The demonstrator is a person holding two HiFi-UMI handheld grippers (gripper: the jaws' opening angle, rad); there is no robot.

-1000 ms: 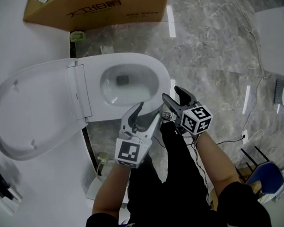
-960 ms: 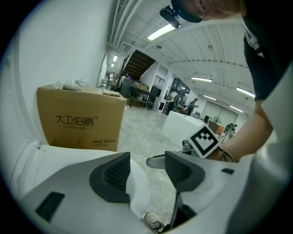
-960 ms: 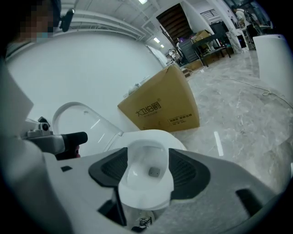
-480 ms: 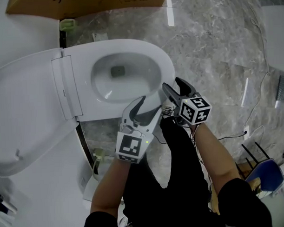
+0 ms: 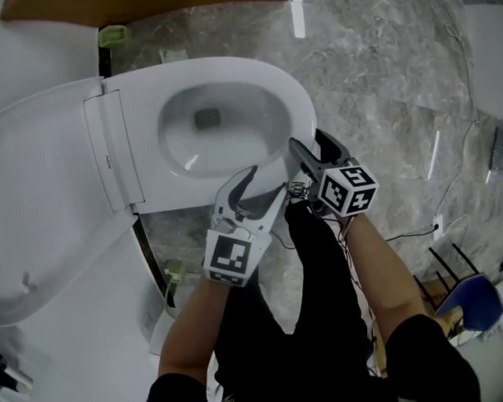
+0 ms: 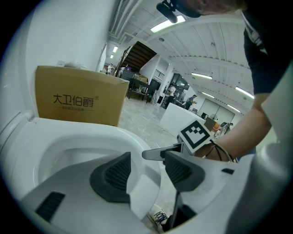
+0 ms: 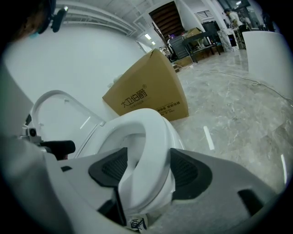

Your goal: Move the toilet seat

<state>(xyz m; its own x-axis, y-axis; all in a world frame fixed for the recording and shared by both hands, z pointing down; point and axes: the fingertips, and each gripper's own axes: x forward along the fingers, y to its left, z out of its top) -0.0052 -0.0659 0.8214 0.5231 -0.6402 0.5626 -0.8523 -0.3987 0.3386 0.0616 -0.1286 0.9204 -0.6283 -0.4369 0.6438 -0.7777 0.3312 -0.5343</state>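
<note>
The white toilet seat (image 5: 296,95) lies flat on the bowl, and its lid (image 5: 37,187) stands open at the left. My right gripper (image 5: 307,141) is open at the seat's front edge. In the right gripper view the seat (image 7: 151,132) runs between its jaws (image 7: 146,170), with the pads (image 7: 187,172) close on either side. My left gripper (image 5: 264,187) is open at the near side of the rim. The rim (image 6: 91,137) passes between the left gripper's (image 6: 146,171) pads, with a gap on the right.
A brown cardboard box (image 5: 146,3) stands beyond the toilet on the grey marble floor (image 5: 378,60). Cables (image 5: 448,173) trail at the right near a blue chair (image 5: 469,300). The person's black-trousered legs (image 5: 321,301) are below the grippers.
Both grippers have come closer to the toilet and now straddle its rim. Their jaw widths look the same. The seat and lid have not moved.
</note>
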